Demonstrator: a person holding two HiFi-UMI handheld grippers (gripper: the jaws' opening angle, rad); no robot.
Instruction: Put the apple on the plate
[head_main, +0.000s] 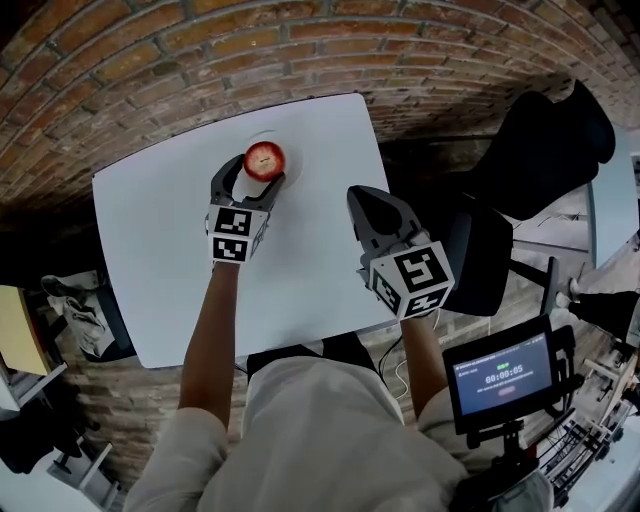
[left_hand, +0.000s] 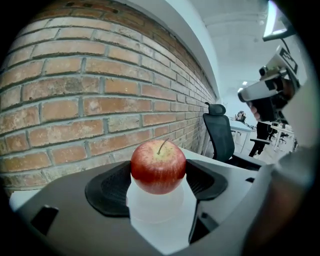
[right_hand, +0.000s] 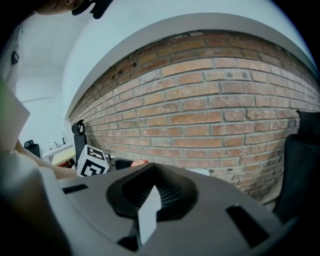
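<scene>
A red apple (head_main: 264, 158) with its stem up sits between the fingertips of my left gripper (head_main: 255, 173), over a white plate (head_main: 262, 135) that barely stands out from the white table (head_main: 160, 230). In the left gripper view the apple (left_hand: 158, 166) touches both dark pads (left_hand: 107, 190), and the pale plate (left_hand: 155, 212) shows right below it; whether the apple rests on the plate I cannot tell. My left gripper (left_hand: 158, 184) is shut on the apple. My right gripper (head_main: 366, 203) hovers over the table's right part, shut and holding nothing (right_hand: 151, 192).
A brick wall (head_main: 300, 40) runs close behind the table's far edge. A black office chair (head_main: 545, 150) stands to the right, beyond the table's right edge. A small screen on a stand (head_main: 505, 375) is at the lower right. A cluttered shelf (head_main: 30, 350) is on the left.
</scene>
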